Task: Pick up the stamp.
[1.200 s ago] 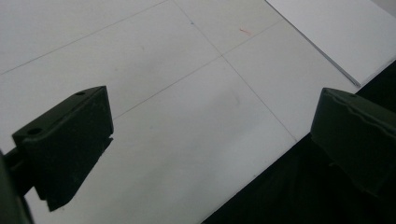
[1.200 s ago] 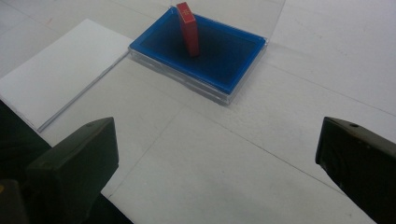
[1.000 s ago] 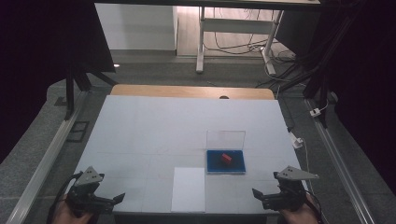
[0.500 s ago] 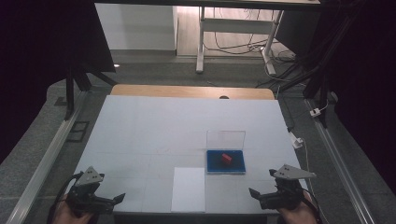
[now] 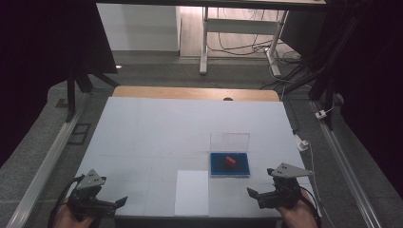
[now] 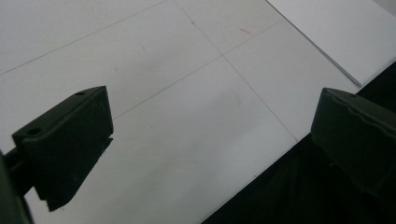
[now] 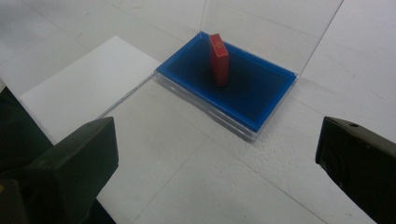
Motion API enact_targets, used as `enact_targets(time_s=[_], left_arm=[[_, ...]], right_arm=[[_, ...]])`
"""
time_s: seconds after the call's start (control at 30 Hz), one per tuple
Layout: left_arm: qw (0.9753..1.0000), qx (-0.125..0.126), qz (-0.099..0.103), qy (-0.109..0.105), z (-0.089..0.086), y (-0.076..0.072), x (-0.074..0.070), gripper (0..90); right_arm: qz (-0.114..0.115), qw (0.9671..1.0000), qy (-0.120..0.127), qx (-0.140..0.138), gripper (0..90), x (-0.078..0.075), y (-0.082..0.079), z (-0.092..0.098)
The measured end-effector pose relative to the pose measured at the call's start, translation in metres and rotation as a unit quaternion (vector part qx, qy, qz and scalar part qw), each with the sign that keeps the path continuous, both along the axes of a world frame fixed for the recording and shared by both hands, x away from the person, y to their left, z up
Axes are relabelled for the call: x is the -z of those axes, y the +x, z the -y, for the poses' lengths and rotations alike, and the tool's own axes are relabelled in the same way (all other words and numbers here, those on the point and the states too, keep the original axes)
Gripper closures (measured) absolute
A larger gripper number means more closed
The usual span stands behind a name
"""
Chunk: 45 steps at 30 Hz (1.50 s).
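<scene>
My right gripper (image 5: 260, 196) hovers with jaws wide apart and empty, near the table's (image 5: 157, 128) front edge. The red block (image 7: 219, 59) stands upright in the blue tray (image 7: 261, 100) at its 12 o'clock. My left gripper (image 5: 115, 203) is wide open too, holding nothing.

Light: dim room, dark borders; white desk (image 5: 157, 133) evenly lit from above.
Glare: bright floor patch beyond the desk.
Focus: jaws blurred in both gripper views.
</scene>
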<state>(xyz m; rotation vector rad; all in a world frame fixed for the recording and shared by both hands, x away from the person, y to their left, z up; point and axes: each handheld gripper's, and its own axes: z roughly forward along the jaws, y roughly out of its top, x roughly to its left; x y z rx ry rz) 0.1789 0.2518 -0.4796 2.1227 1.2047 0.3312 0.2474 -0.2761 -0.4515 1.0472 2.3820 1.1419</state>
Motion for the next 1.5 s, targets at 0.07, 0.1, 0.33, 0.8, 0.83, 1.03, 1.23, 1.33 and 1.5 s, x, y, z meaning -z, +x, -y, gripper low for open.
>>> enact_targets(time_s=[0.07,0.1,0.33,0.8,0.83,1.03,1.23,1.33,1.5], left_arm=[[1.0,0.0,0.0,0.001,0.0,0.0,0.0,0.0],[1.0,0.001,0.0,0.001,0.0,0.0,0.0,0.0],[1.0,0.0,0.0,0.0,0.0,0.0,0.0,0.0],[1.0,0.0,0.001,0.002,0.0,-0.001,0.0,0.0],[1.0,0.0,0.001,0.002,0.0,-0.001,0.0,0.0],[1.0,0.0,0.0,0.001,0.0,-0.001,0.0,0.0],[1.0,0.0,-0.002,-0.001,0.0,0.0,0.0,0.0],[1.0,0.0,-0.002,-0.002,0.0,0.0,0.0,0.0],[1.0,0.001,-0.002,-0.001,0.0,0.0,0.0,0.0]], right_arm=[[-0.004,1.0,0.003,-0.001,0.0,0.001,0.003,-0.002],[-0.004,1.0,0.003,-0.001,0.0,0.001,0.003,-0.002],[-0.005,1.0,-0.007,-0.004,0.0,0.003,0.016,-0.011],[-0.009,0.9998,-0.017,-0.008,0.0,0.01,0.036,-0.027],[-0.007,0.9997,-0.023,-0.009,0.0,0.011,0.037,-0.029],[-0.006,0.9991,-0.033,-0.025,0.0,0.013,0.045,-0.041],[-0.01,0.9985,-0.042,-0.033,0.0,0.015,0.056,-0.049],[-0.012,0.9983,-0.048,-0.032,0.0,0.018,0.063,-0.053],[-0.012,0.9979,-0.055,-0.033,0.0,0.023,0.073,-0.06]])
